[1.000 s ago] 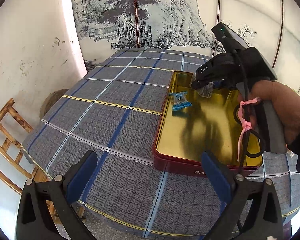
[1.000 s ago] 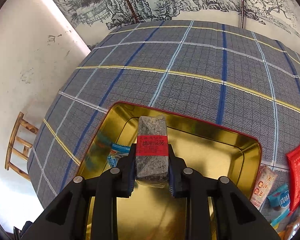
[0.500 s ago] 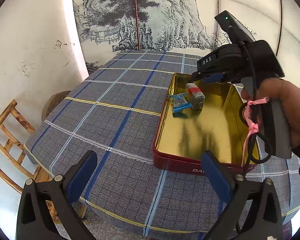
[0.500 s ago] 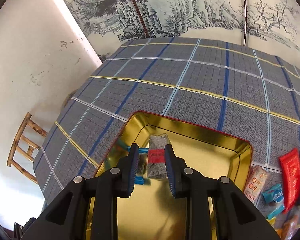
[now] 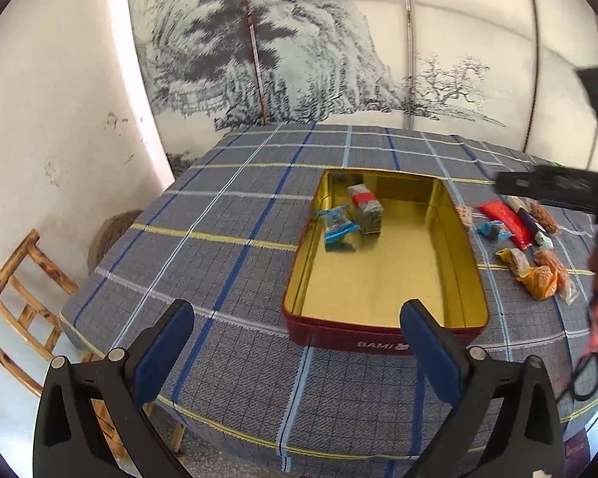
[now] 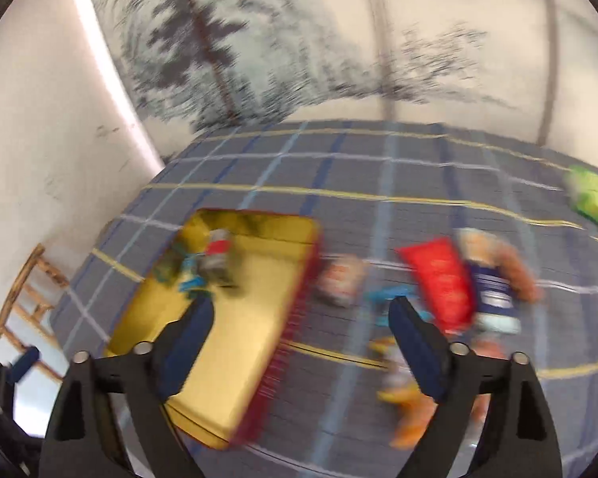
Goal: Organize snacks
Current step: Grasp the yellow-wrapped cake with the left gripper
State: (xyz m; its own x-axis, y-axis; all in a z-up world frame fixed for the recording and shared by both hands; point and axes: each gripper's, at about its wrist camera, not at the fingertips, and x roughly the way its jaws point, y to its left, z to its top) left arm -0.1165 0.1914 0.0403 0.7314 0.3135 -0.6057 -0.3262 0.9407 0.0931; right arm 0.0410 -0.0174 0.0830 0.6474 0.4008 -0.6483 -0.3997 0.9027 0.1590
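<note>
Left wrist view, left gripper (image 5: 295, 332): released, pads spread wide with nothing between them, hanging over the near edge of the table.
Tin (image 5: 341, 330): red outside, gold inside, open on the checked cloth (image 5: 203, 239); rigid walls, a slick floor that small packs may slide on.
Blue sachet (image 5: 337, 225): lying in the tin's far left corner; thin, crinkly, light.
Grey block with red band (image 5: 366, 209): beside the sachet and touching or nearly so; looks firm and boxy, so its flat sides suit the pads.
Loose snacks right of the tin: blue candy (image 5: 492, 230), red sachet (image 5: 508, 221), orange packs (image 5: 536, 275); all soft film wrappers, probably light and slippery. Judged best pinched across the middle of the body, not by the flimsy crimped ends.
Right wrist view, right gripper (image 6: 301, 320): blurred; jaws have just been opening and now stand wide and empty, above the cloth between the tin (image 6: 259, 279) and the red sachet (image 6: 438, 279).
Green pack (image 6: 592, 195): far right, well apart from the pile.
</note>
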